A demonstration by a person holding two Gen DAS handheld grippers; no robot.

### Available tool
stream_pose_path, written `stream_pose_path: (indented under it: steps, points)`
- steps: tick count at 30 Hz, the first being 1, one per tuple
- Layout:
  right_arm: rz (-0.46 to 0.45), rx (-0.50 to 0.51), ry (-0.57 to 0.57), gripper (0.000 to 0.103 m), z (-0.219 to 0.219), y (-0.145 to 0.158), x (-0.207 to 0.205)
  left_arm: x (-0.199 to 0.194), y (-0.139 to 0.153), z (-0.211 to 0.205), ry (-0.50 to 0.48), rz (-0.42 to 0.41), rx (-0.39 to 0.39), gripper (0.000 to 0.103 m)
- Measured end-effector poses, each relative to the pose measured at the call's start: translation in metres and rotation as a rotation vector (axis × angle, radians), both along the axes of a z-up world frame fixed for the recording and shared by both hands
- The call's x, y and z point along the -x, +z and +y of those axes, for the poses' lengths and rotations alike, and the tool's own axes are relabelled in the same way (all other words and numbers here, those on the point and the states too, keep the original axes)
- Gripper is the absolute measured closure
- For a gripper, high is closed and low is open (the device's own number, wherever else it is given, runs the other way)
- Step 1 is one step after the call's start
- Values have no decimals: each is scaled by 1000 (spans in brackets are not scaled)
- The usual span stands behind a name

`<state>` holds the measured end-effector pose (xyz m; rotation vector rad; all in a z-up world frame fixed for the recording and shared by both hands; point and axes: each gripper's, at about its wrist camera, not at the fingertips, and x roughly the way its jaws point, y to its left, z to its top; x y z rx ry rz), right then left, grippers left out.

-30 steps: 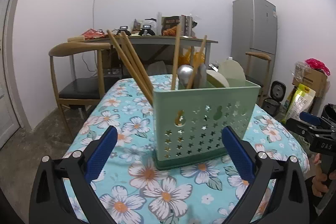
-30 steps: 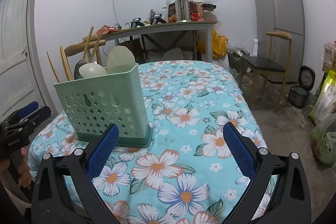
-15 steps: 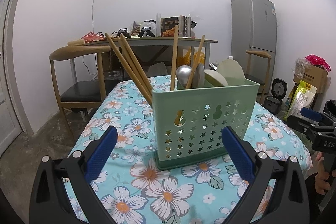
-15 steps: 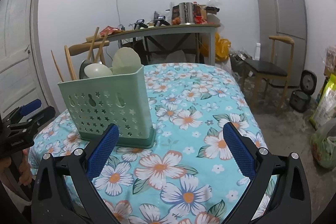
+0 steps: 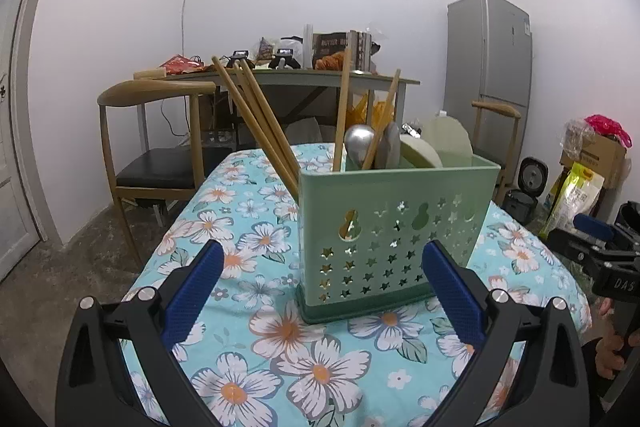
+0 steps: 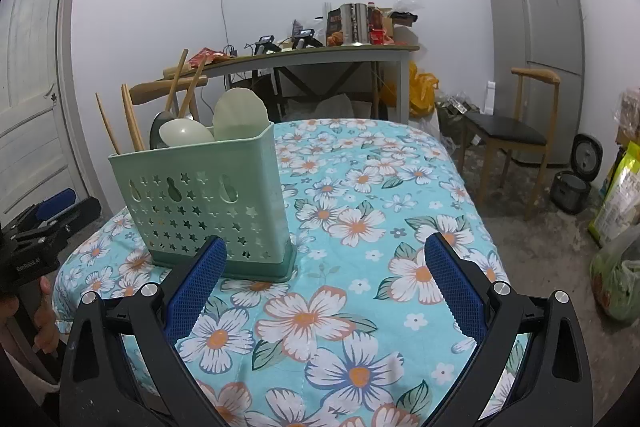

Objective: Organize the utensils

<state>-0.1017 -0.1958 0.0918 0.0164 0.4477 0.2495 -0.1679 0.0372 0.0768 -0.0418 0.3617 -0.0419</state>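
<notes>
Your left gripper (image 5: 320, 283) is wide open and holds nothing. Your right gripper (image 6: 326, 281) is wide open too, with nothing in it. Both hover low over the flowery tablecloth (image 6: 360, 227).

From the left view, the green basket (image 5: 396, 227) stands upright just past your fingers, at about 1 o'clock. From the right view it sits at 11 o'clock, near your left blue pad. Its long side runs left to right.

Three chopsticks (image 5: 256, 115) lean up toward 11 o'clock. Two wooden handles (image 5: 342, 107) point nearly straight up. A metal spoon (image 5: 358, 141) and pale scoops (image 6: 240, 113) stand bowl-end up.
</notes>
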Motion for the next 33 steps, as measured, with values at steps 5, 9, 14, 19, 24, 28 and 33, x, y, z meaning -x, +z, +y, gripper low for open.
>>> stream_pose_path:
  steps: [5,9,14,19,24,28,33]
  points:
    - [1,-3,-1,8,0,1,0,1,1,2,2,-5,6,6]
    - [1,-2,-3,8,3,0,1,0,1,3,-1,0,6,6]
    - [0,-4,-1,8,3,1,1,0,0,3,-1,0,4,6]
    - [-3,-3,1,8,5,0,3,-2,-1,1,-7,9,0,6]
    - [0,-5,-1,8,5,0,4,-3,-1,2,-5,13,4,6]
    - [2,-6,-1,8,5,0,3,-3,-1,3,4,13,6,6]
    - [3,-7,-1,8,5,1,3,-3,-1,5,9,12,11,6]
